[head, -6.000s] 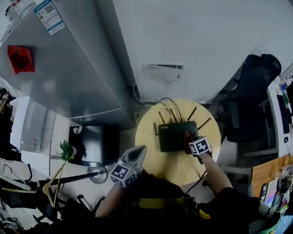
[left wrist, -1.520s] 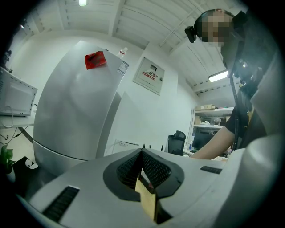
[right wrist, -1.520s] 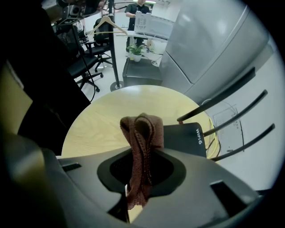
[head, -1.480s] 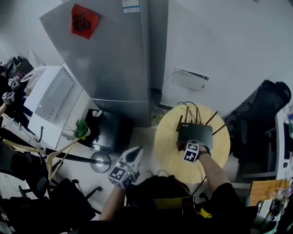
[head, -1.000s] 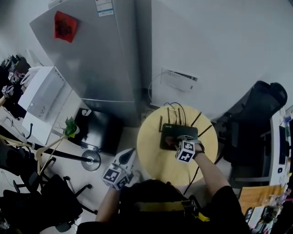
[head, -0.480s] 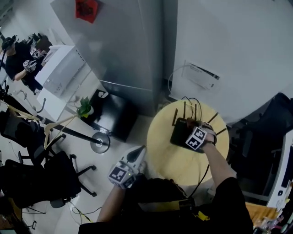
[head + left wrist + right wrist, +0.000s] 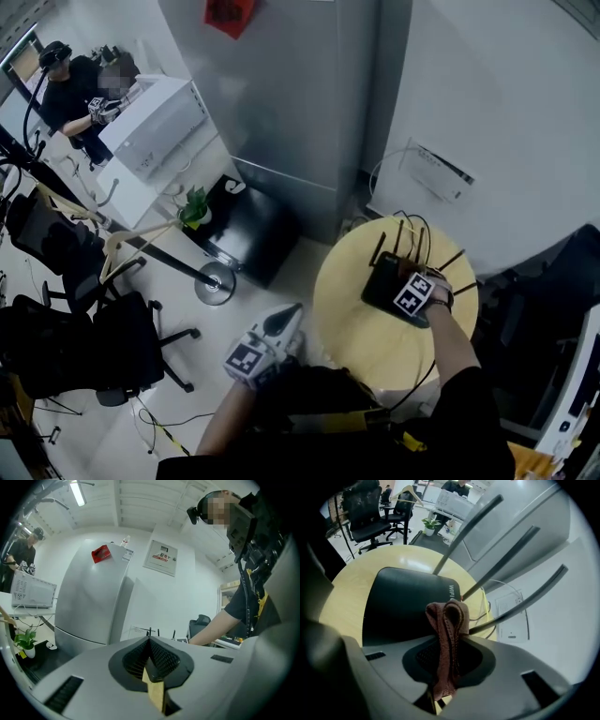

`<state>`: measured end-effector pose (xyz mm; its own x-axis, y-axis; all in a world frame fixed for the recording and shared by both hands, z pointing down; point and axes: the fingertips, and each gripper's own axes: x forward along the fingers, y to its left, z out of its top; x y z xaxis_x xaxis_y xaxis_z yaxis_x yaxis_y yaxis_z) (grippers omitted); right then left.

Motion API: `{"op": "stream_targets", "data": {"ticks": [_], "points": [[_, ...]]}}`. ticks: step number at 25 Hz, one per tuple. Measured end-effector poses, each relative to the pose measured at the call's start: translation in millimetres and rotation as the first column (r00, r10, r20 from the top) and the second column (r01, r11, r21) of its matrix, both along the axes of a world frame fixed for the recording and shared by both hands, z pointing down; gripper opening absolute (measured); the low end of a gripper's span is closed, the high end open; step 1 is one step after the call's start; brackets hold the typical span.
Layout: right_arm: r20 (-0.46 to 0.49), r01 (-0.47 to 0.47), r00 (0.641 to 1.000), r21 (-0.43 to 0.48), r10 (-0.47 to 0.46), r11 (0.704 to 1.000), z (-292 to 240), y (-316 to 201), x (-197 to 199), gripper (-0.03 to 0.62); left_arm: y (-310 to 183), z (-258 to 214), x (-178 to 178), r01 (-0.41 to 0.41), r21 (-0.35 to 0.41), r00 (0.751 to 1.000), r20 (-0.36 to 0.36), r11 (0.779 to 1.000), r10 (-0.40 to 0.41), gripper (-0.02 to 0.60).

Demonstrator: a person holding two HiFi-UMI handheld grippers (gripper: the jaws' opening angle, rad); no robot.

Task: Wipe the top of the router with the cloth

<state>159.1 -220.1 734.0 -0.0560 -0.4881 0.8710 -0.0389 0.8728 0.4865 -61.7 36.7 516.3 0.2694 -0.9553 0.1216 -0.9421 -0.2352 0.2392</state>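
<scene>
Moving up from the near edge, my right gripper is clamping the folded reddish-brown cloth, seemingly dragging it across the flat black plastic router toward its antennas at 1 o'clock. My left gripper is idling closed and empty, clear at 7 o'clock.

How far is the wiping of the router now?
Done: the right tongs are shut on the reddish cloth. In hand: the cloth is over the black router, near its antennas. Left: how much of the top is wiped cannot be told. The left tongs are shut, empty, away from the table.
</scene>
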Motion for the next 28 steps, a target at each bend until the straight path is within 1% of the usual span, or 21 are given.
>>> {"op": "stream_targets", "data": {"ticks": [5, 15, 19, 23, 28], "points": [[-0.031, 0.035, 0.999, -0.051, -0.037, 0.998, 4, 23, 3, 0.066, -10, 6, 9, -0.05, -0.008, 0.999, -0.013, 0.999, 0.05, 0.0], [-0.049, 0.021, 0.998, -0.152, -0.029, 0.988, 6, 73, -1, 0.066, -41, 3, 21, -0.168, 0.017, 0.985, -0.042, 0.986, 0.168, 0.0], [-0.059, 0.038, 0.997, -0.145, -0.047, 0.989, 8, 89, -1, 0.066, -51, 0, 25, -0.217, 0.028, 0.975, -0.045, 0.976, 0.218, 0.0], [-0.064, 0.007, 0.998, -0.146, -0.017, 0.989, 9, 99, 0, 0.066, -56, 8, 30, -0.29, 0.001, 0.956, -0.037, 0.957, 0.29, 0.0], [-0.071, 0.019, 0.997, -0.13, -0.029, 0.991, 11, 114, 1, 0.066, -65, 11, 37, -0.341, 0.005, 0.939, -0.043, 0.94, 0.341, 0.0]]}}
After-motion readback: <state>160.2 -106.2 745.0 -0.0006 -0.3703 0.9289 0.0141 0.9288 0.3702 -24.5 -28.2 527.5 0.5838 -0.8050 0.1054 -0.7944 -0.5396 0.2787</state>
